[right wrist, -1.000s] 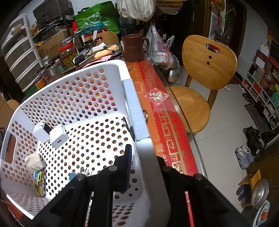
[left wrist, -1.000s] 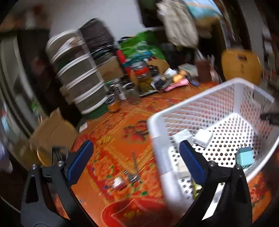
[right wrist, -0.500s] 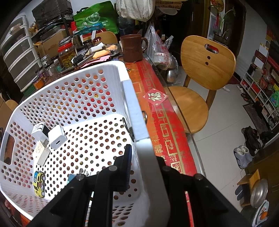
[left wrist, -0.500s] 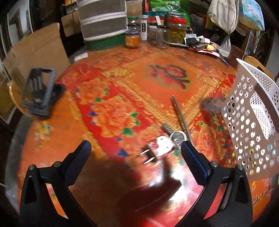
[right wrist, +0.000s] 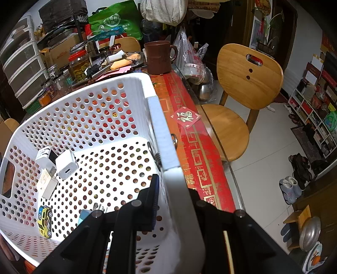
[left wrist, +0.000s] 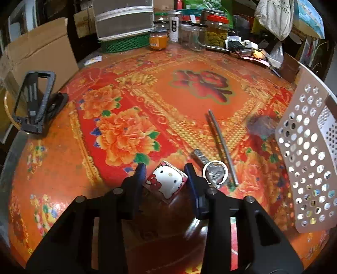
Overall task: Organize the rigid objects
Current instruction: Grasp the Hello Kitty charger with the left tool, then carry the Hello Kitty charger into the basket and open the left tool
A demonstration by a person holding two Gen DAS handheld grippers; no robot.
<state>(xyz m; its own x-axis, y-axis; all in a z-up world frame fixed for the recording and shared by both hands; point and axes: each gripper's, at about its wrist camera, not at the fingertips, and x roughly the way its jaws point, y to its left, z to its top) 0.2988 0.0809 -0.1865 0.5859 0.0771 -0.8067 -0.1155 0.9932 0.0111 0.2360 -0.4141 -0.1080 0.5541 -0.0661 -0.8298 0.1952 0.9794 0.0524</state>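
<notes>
Since half a second ago the left gripper (left wrist: 165, 179) has dropped onto the charger (left wrist: 166, 182) on the table (left wrist: 130, 88), jaws narrowed to either side of it, contact on the right uncertain. Right gripper (right wrist: 171, 196) pinches the basket (right wrist: 162, 134) wall unchanged. Step in hand: grasping the charger. Next, by judgement: close fully, lift, carry right over the rim; key ring (left wrist: 215, 171) and rod (left wrist: 223, 145) remain beside it

We read 福 on a red diamond sticker (right wrist: 186, 117) on the table edge and again in the gold border (right wrist: 192, 171) of the tablecloth. A Hello Kitty face marks the plug (left wrist: 166, 181). Print on the green bag (right wrist: 115, 20) is illegible.
</notes>
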